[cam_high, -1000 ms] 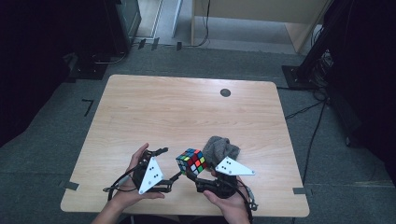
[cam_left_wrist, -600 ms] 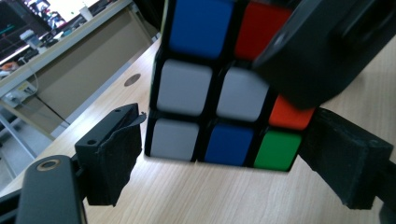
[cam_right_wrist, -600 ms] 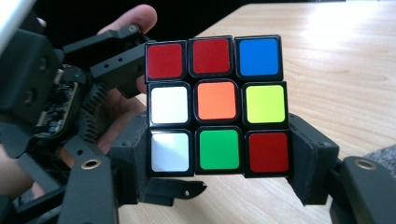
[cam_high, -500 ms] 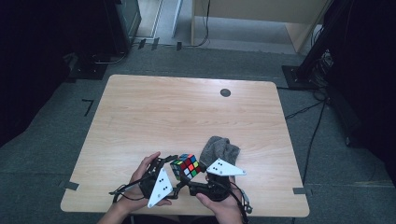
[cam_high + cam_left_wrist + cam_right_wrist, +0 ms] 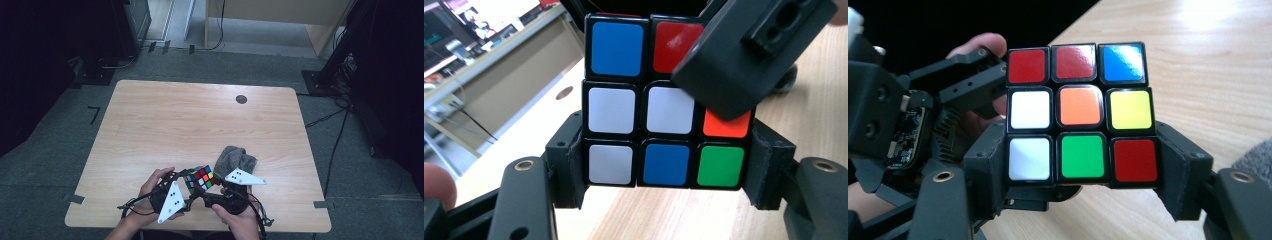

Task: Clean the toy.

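A scrambled Rubik's cube (image 5: 201,178) hangs just above the table's front edge, gripped from both sides. My left gripper (image 5: 188,183) comes in from the left; its jaws have just been closing, and its pads now press on the cube's (image 5: 639,115) bottom row in the left gripper view. My right gripper (image 5: 211,190) holds the cube (image 5: 1078,110) by its lowest row as well, one pad on each side. One black jaw of the right gripper crosses the cube's upper right corner in the left gripper view. The left gripper (image 5: 948,90) and a hand sit behind the cube in the right gripper view.
A crumpled grey cloth (image 5: 235,159) lies on the wooden table (image 5: 200,120) just behind the right gripper. A small black round insert (image 5: 241,99) sits near the table's far edge. Dark floor, cables and furniture legs surround the table.
My left gripper moved in from the left and its jaws closed on the cube. The cube, still in the right gripper, shifted slightly left and toward the front edge.
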`<state>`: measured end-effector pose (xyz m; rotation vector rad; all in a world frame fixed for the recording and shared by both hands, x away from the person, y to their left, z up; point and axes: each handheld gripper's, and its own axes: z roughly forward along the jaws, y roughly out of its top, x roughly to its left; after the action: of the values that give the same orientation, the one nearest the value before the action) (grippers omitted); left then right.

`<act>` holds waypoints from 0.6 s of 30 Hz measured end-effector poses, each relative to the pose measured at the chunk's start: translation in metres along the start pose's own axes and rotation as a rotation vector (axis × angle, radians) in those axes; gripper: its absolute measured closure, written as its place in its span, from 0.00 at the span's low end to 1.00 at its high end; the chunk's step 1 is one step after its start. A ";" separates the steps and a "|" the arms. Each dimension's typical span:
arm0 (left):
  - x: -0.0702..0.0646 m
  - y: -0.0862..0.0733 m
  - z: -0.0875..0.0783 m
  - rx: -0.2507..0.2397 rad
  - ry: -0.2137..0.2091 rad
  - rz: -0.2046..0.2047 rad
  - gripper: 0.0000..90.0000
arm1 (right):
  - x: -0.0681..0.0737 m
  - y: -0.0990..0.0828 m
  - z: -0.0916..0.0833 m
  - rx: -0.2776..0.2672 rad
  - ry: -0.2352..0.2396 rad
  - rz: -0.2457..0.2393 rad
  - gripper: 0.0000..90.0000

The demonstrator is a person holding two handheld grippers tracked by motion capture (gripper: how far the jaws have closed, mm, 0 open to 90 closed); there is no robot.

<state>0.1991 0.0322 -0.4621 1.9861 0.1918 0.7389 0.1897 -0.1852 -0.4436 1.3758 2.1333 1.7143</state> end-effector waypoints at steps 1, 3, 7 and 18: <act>0.003 -0.001 0.000 0.000 -0.013 -0.025 0.38 | -0.001 0.000 0.000 -0.008 0.005 -0.002 0.36; 0.007 -0.003 0.000 0.005 -0.016 -0.061 0.38 | -0.002 0.000 -0.003 -0.038 0.002 -0.020 0.30; 0.020 -0.009 -0.002 0.015 -0.020 -0.155 0.38 | -0.004 0.007 -0.016 -0.095 -0.018 -0.042 0.28; 0.040 -0.017 -0.004 0.045 -0.010 -0.301 0.38 | -0.075 -0.017 -0.013 -0.010 -0.497 -0.153 0.52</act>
<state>0.2317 0.0614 -0.4585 1.9454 0.4939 0.5340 0.2167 -0.2445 -0.4864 1.4085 1.8869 1.1701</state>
